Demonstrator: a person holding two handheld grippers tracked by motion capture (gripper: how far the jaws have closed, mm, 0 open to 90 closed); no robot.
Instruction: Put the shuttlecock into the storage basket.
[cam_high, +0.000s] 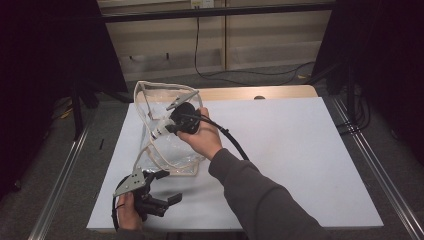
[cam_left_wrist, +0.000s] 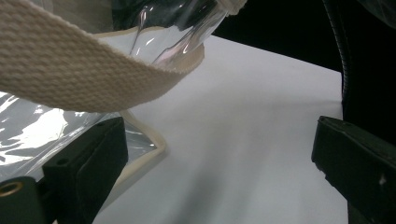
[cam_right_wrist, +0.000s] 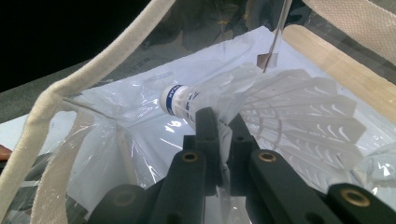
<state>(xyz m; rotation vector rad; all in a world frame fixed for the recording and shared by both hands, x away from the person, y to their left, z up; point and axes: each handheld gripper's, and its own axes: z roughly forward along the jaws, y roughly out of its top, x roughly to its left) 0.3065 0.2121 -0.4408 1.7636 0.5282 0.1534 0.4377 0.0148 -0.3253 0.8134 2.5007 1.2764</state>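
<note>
Overhead, the right gripper (cam_high: 169, 126) is seen pushed into the clear bag (cam_high: 165, 150) that stands on the white bench (cam_high: 300, 150), a shuttlecock (cam_high: 159, 131) at its tip. The left gripper (cam_high: 165, 187) is held low by the bench's near edge, just beside the bag's bottom corner.

In the left gripper view, the fingers (cam_left_wrist: 88, 161) are spread wide with nothing between them — the bag's webbing strap (cam_left_wrist: 70, 70) hangs just above.

In the right gripper view, the fingers (cam_right_wrist: 208, 135) are clamped almost together on the shuttlecock's (cam_right_wrist: 261, 102) feather skirt — its cork points away, inside the bag.
</note>
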